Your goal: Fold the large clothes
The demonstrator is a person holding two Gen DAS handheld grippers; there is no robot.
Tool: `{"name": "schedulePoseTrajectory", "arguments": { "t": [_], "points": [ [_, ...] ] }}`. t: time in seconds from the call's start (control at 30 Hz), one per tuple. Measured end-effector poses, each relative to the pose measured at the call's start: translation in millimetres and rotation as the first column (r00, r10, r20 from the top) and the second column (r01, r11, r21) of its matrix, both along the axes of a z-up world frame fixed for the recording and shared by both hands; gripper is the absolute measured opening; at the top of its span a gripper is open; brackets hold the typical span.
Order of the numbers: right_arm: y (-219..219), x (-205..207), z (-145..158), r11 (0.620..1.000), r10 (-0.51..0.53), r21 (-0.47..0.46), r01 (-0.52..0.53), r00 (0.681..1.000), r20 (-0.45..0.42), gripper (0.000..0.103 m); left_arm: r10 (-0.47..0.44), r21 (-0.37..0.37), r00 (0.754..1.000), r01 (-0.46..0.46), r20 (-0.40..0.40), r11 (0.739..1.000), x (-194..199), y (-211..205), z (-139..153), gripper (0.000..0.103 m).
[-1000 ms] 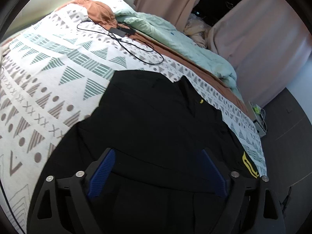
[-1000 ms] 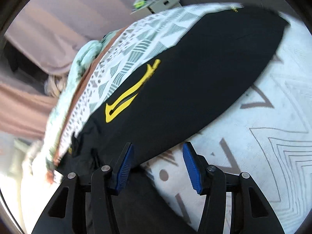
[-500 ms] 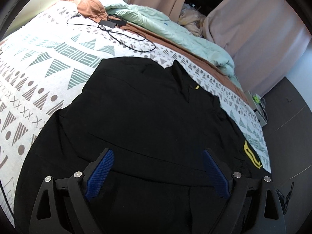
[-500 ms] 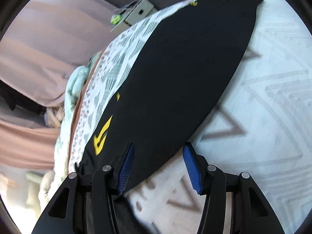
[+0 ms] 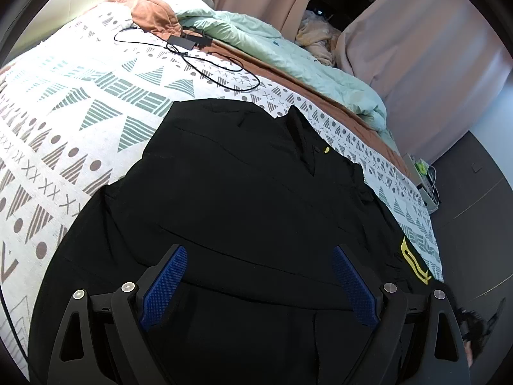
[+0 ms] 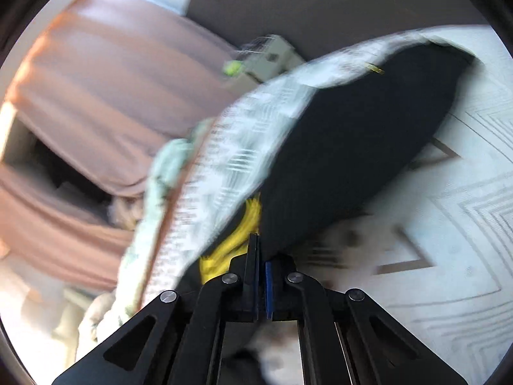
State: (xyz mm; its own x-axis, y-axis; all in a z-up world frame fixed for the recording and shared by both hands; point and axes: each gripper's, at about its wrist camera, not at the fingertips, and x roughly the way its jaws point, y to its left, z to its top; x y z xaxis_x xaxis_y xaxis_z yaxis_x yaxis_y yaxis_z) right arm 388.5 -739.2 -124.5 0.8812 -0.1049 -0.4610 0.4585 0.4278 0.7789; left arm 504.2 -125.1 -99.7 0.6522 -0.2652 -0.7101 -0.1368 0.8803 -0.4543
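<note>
From the left wrist we see the whole black garment (image 5: 243, 199) spread flat on the bed (image 5: 80, 102), over its white patterned cover, with a yellow logo (image 5: 413, 261) near the garment's right-hand edge. Our left gripper (image 5: 256, 276) hangs above the near part of the cloth, its blue-padded fingers (image 5: 165, 280) wide apart and holding nothing. This view also takes in what the other cannot: a black cable with its adapter (image 5: 189, 43) lying on the cover beyond the garment, a rumpled mint duvet (image 5: 288, 54) along the bed's far side, and pink curtains (image 5: 416, 41) behind.

The right wrist view is blurred, yet it gives the close detail. Our right gripper (image 6: 260, 256) has its fingers (image 6: 268, 284) pressed together on the edge of the black garment (image 6: 352, 160), just beside the yellow logo (image 6: 234, 240), and the cloth rises away from the fingers, lifted off the bed (image 6: 449, 208). The curtains (image 6: 112, 73) show here too, as a smeared band.
</note>
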Motion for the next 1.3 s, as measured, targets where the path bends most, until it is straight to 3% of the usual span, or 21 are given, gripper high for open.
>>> {"name": "schedulePoseTrajectory", "arguments": {
  "t": [0.23,0.6,0.77,0.97,1.13,1.3],
  "points": [
    [55.9,21.7,49.2,0.990,0.134,-0.055,-0.128,0.985,0.112,0.004,0.012,-0.046,0.999,-0.010,0.034,0.999,-4.4,12.8,8.6,0.092],
    [151.1,60.0,75.4,0.940,0.338,-0.114,-0.322,0.923,0.181,0.004,0.042,-0.137,0.998,-0.035,0.044,0.990,-6.4,30.5,12.5,0.092],
    [192.2,81.8,75.2,0.908,0.414,-0.139,-0.394,0.895,0.165,0.004,0.031,-0.168,0.999,-0.025,0.031,0.985,-5.6,31.9,10.1,0.092],
    [248.8,111.4,65.4,0.841,0.531,-0.182,-0.510,0.842,0.093,0.004,0.039,-0.181,0.999,-0.034,0.027,0.983,-6.0,36.2,9.0,0.092],
    [289.7,142.8,37.6,0.776,0.595,-0.193,-0.600,0.799,-0.091,0.004,0.049,-0.189,0.999,-0.045,0.017,0.981,-5.7,39.8,6.6,0.092],
    [314.4,170.6,5.5,0.703,0.642,-0.151,-0.695,0.711,-0.287,0.008,0.053,-0.191,0.999,-0.049,0.014,0.980,-5.8,42.2,5.5,0.092]
  ]
}}
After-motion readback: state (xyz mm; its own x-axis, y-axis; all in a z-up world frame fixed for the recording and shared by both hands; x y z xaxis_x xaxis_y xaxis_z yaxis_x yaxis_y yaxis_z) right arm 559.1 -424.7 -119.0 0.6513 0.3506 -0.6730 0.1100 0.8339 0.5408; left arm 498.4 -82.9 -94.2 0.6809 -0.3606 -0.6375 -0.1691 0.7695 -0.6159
